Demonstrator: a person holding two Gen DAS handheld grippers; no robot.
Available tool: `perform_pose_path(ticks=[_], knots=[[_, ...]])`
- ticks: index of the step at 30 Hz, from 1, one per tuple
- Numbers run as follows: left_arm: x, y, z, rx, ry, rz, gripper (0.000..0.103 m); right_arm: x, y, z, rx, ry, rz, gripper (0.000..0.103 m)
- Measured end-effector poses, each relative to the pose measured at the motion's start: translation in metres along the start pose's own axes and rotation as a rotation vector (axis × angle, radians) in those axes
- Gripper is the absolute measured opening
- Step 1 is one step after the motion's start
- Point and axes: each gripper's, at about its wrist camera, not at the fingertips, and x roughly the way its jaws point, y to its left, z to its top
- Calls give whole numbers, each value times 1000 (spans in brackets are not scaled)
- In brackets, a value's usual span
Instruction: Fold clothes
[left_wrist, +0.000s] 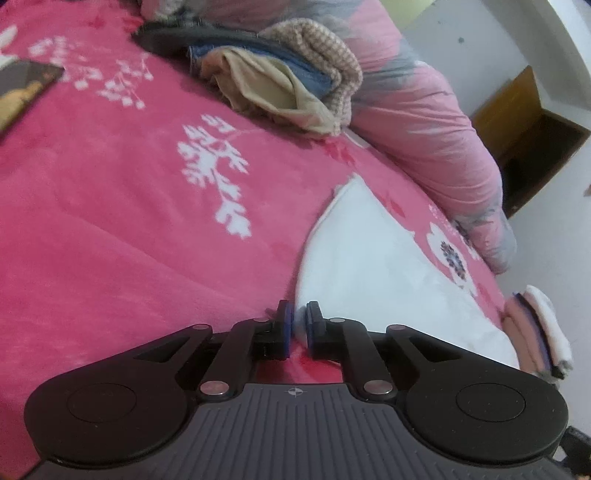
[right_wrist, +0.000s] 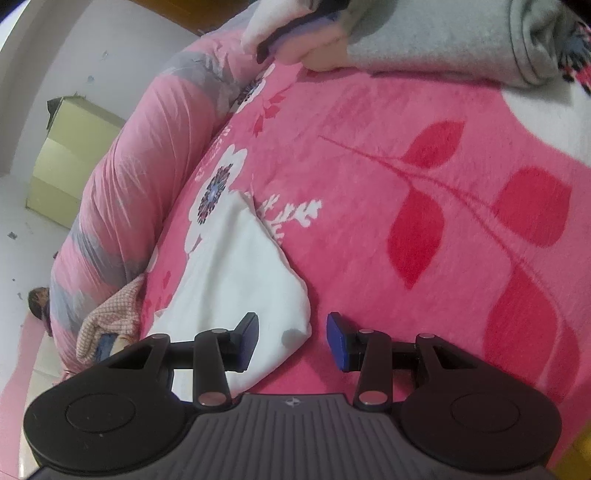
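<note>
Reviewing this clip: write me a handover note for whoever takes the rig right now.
Left tool: nearly shut, nothing visibly held, at the white garment's edge.
Right tool: open, empty, astride the white garment's corner.
The garment lies folded on the pink blanket. A clothes pile sits further back.
Left: whether this fold is final is unclear; the pile looks only partly folded.

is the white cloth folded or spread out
Folded. The white cloth lies on the pink blanket as a compact wedge with thick doubled edges and a rounded corner between the open right gripper fingers.
</note>
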Motion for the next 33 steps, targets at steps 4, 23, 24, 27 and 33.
perform_pose_path(ticks=[4, 23, 24, 27, 33], knots=[[-19, -20, -6, 155, -64, 27, 11, -1, 11, -2, -56, -17, -3, 44], [-24, -32, -39, 317, 15, 29, 19, 93, 277, -300, -1970, -40, 420, 42], [-26, -28, -38, 298, 9, 25, 19, 98, 280, -312, -2042, -56, 433, 42], [-33, -17, -36, 246, -5, 14, 19, 117, 285, -337, -2233, -68, 464, 42], [-42, -5, -35, 203, -25, -13, 19, 154, 286, -360, -2479, -22, 437, 10]])
